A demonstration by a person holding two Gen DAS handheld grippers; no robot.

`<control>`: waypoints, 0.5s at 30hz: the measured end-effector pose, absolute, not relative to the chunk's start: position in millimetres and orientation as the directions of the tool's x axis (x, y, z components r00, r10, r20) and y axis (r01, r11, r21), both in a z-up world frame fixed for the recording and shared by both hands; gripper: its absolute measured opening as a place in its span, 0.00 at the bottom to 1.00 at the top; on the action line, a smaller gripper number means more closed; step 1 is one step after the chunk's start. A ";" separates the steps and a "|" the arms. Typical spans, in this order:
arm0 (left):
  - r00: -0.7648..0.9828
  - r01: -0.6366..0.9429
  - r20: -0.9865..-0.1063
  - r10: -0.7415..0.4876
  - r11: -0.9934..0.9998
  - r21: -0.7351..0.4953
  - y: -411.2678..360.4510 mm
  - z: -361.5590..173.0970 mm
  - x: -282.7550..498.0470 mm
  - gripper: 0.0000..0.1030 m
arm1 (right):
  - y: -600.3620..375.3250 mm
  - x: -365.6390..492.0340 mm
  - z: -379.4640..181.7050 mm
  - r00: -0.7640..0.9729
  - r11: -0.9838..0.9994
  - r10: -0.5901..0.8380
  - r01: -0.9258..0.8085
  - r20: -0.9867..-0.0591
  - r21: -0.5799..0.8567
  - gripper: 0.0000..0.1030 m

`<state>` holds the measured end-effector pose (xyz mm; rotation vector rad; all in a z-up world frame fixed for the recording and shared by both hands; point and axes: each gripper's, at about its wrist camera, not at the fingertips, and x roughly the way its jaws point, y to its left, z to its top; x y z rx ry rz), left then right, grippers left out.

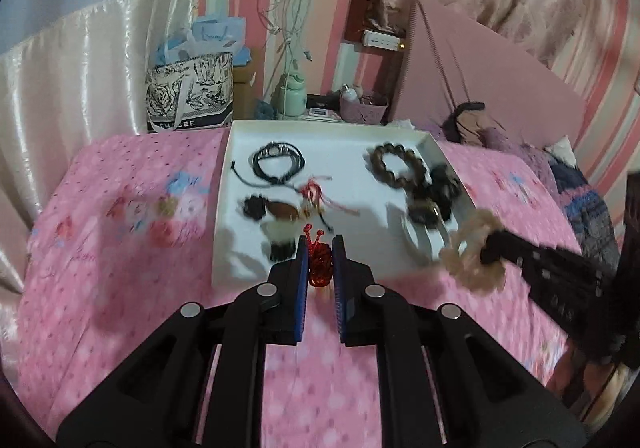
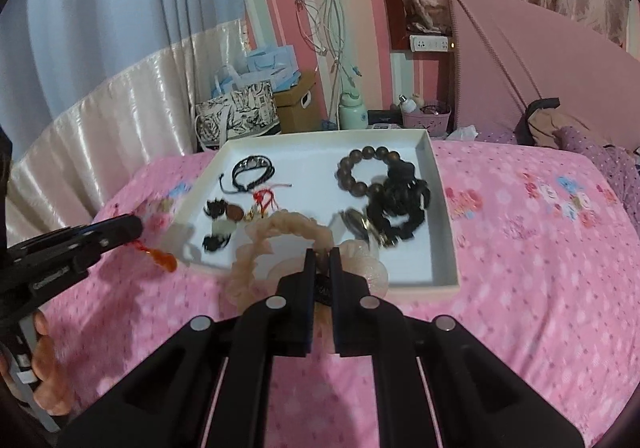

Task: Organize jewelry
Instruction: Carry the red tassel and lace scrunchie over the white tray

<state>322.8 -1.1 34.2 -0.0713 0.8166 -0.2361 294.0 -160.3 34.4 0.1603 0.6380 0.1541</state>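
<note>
Your left tongs (image 1: 320, 248) grasp a red knotted charm (image 1: 320, 264) just over the near rim of the white tray (image 1: 320, 127) on the bed; it could slip out onto the bedspread. Your right tongs (image 2: 322, 260) pinch a peach beaded bracelet (image 2: 256, 248) dangling over the tray's near edge, liable to snag there.

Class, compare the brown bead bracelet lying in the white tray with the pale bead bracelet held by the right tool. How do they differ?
The brown bead bracelet is dark; the pale bead bracelet is peach-coloured. The brown one lies flat in the white tray; the pale one hangs pinched in the right tool. Both are rings of round beads.
</note>
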 end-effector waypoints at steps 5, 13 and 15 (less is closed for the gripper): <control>0.640 0.177 -0.736 -0.220 0.974 -0.138 -3.7 17.4 366.1 0.09 | -151.0 327.8 29.8 0.781 0.973 0.198 -0.081 -0.592 0.218 0.06; 0.599 0.129 -0.782 -0.174 0.984 -0.120 3.9 -22.6 398.0 0.09 | -121.4 364.0 13.8 0.759 0.976 0.193 -0.082 -0.621 0.203 0.06; 0.594 0.125 -0.790 -0.153 0.987 -0.098 4.2 -31.1 401.0 0.09 | -115.6 368.2 7.0 0.754 0.977 0.189 -0.082 -0.629 0.195 0.06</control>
